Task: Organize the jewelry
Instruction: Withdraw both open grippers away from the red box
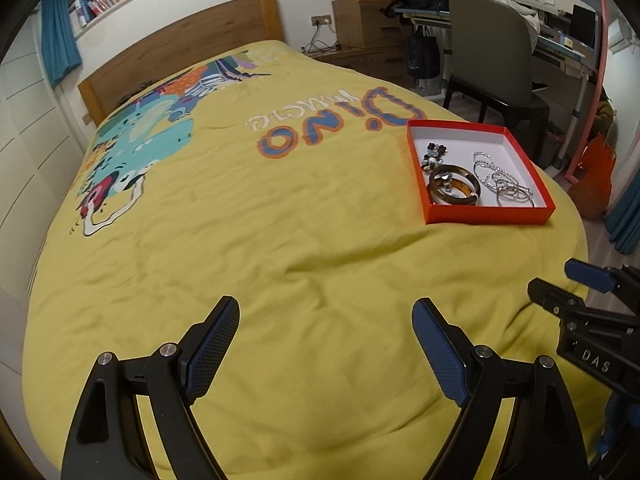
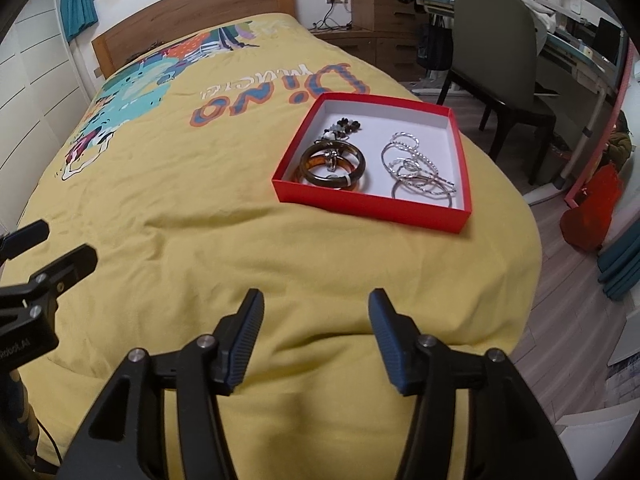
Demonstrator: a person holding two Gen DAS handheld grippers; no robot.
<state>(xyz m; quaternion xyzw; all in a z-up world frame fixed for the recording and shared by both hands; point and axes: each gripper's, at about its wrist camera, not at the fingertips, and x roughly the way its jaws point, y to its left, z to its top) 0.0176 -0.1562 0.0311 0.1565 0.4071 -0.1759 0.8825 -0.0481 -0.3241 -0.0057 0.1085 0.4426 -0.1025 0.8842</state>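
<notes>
A shallow red box [image 1: 488, 214] [image 2: 360, 204] with a white inside lies on the yellow bedspread [image 1: 280, 220] [image 2: 200, 220]. In it are two brown bangles [image 1: 454, 189] [image 2: 333, 165], a small ring resting on them, a beaded charm [image 1: 434, 155] [image 2: 345, 127] and a tangle of silver bracelets [image 1: 502, 180] [image 2: 416, 166]. My left gripper [image 1: 326, 312] hovers open over bare bedspread, well short and left of the box. My right gripper [image 2: 316, 304] is open too, empty, nearer the bed's foot. Each gripper shows at the edge of the other's view.
A wooden headboard [image 1: 180, 52] stands at the far end. Right of the bed are a grey chair [image 1: 492, 60] [image 2: 496, 36], a cluttered desk [image 1: 560, 40], wooden drawers [image 1: 368, 24] and an orange bag [image 1: 592, 184] [image 2: 592, 216] on the floor.
</notes>
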